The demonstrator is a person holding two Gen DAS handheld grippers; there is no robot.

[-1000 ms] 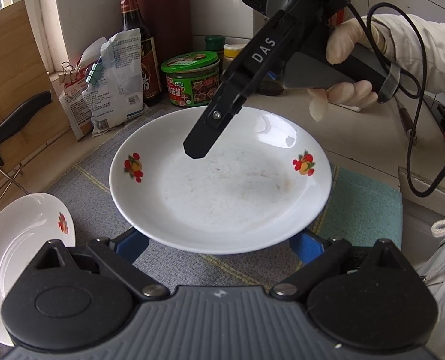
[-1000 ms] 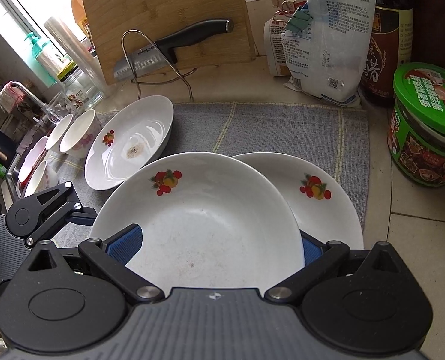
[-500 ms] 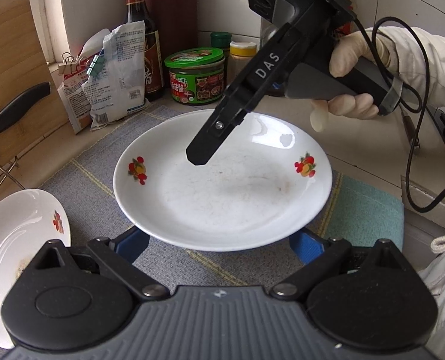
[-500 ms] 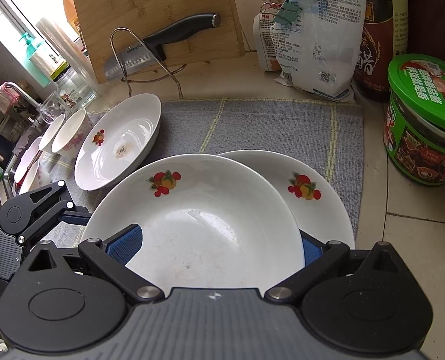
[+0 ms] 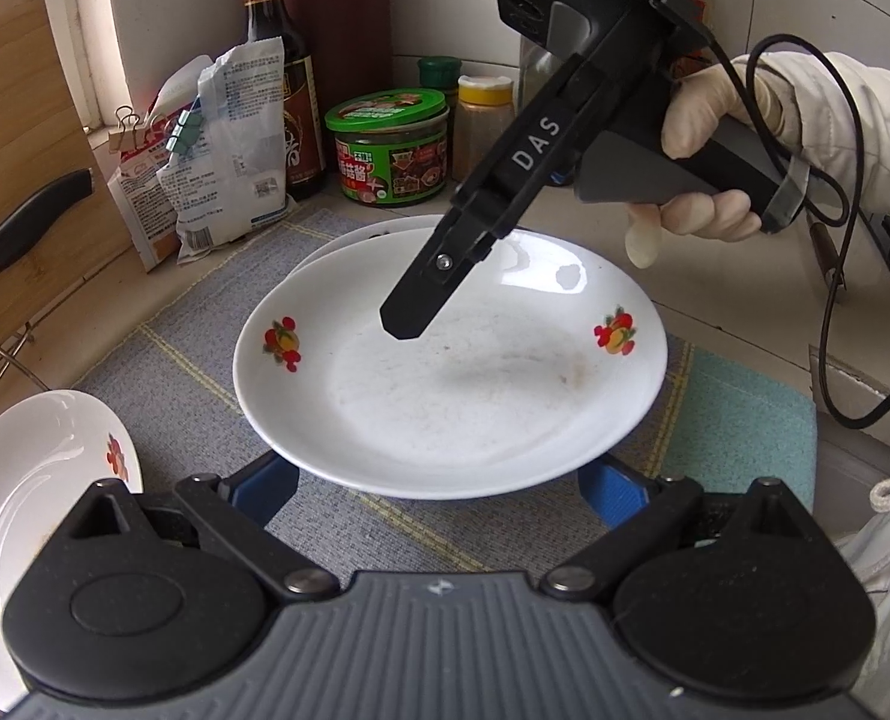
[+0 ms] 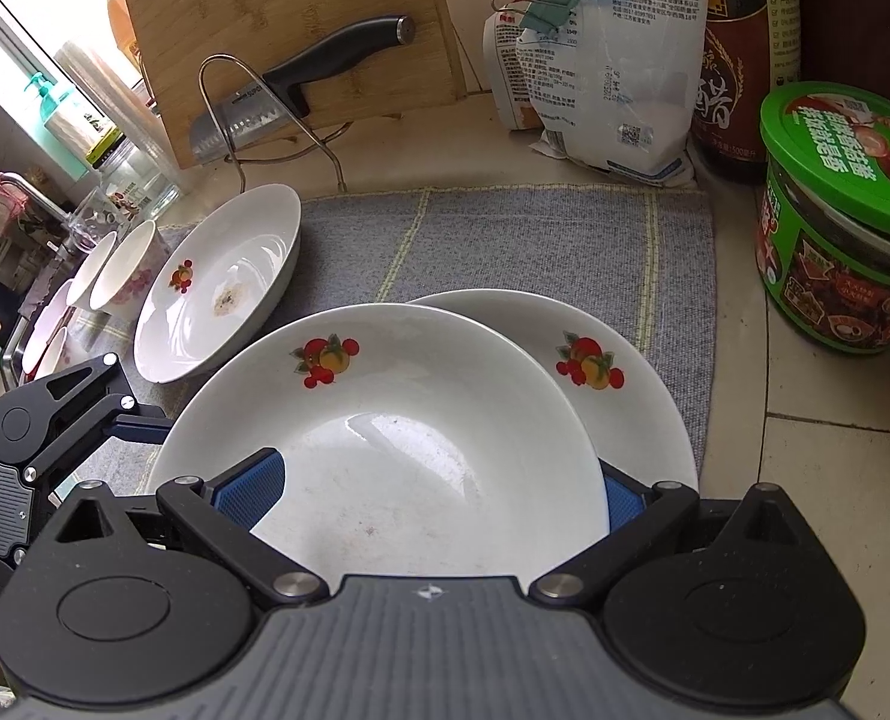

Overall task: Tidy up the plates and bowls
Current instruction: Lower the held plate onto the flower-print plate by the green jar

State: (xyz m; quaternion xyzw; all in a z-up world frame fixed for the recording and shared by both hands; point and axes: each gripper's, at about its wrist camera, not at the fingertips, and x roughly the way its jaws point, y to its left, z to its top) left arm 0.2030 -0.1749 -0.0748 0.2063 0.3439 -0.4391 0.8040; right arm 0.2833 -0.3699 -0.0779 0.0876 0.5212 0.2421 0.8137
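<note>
A white plate with fruit prints [image 5: 451, 384] is held above the grey mat between both grippers; it also shows in the right wrist view [image 6: 384, 450]. My left gripper [image 5: 438, 489] has its blue pads at the plate's near rim. My right gripper [image 6: 438, 495] grips the opposite rim, and one of its fingers [image 5: 420, 300] reaches over the plate. A second matching plate [image 6: 619, 384] lies on the mat just beneath and behind it, its rim visible in the left wrist view [image 5: 348, 237]. A third plate [image 6: 222, 288] lies to the left.
A green-lidded jar [image 6: 841, 216], a soy sauce bottle [image 6: 745, 48] and clipped bags [image 6: 613, 60] stand at the back. A cutting board [image 6: 288, 30] with a knife [image 6: 300, 96] leans behind. Small bowls [image 6: 114, 270] sit far left by the sink. A teal cloth [image 5: 745, 420] lies right.
Both grippers have carried the held plate toward the jar side, so it now overlaps the plate lying on the mat. The left plate has slid farther to the view's edge.
</note>
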